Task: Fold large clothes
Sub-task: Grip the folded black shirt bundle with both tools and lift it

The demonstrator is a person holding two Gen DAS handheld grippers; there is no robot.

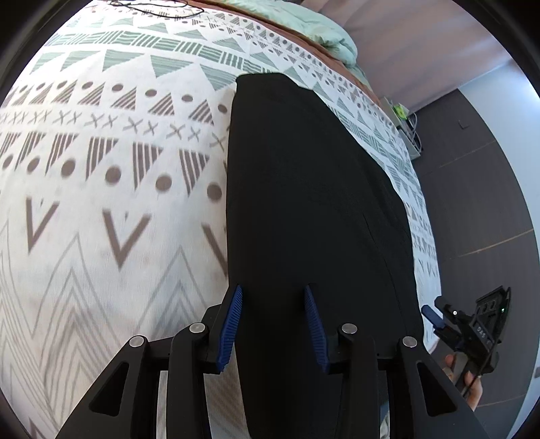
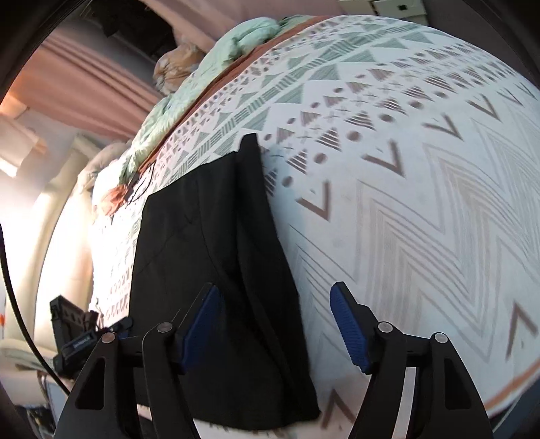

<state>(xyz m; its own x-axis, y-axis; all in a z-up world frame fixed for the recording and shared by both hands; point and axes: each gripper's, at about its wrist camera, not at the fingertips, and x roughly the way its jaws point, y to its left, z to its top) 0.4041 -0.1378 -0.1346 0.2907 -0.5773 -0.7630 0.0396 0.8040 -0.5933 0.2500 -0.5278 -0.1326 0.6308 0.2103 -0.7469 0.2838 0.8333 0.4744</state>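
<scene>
A black garment [image 1: 310, 216] lies flat in a long folded strip on the patterned bedspread [image 1: 101, 175], near the bed's edge. My left gripper [image 1: 274, 293] is open, hovering over the garment's near end with blue pads [image 1: 233, 324] spread. The right gripper [image 1: 435, 315] shows at the right edge of the left wrist view, beside the garment's edge. In the right wrist view the garment [image 2: 216, 270] lies left of centre, and my right gripper [image 2: 275, 293] is open above its near right edge. The left gripper [image 2: 118, 326] shows at the lower left.
A mint-green duvet [image 1: 314, 27] is bunched at the far end of the bed, also in the right wrist view [image 2: 202, 67]. A black cable [image 1: 158, 8] lies at the far end. Dark floor [image 1: 472, 169] runs along the bed's right side. Pink curtains [image 2: 91, 77] hang behind.
</scene>
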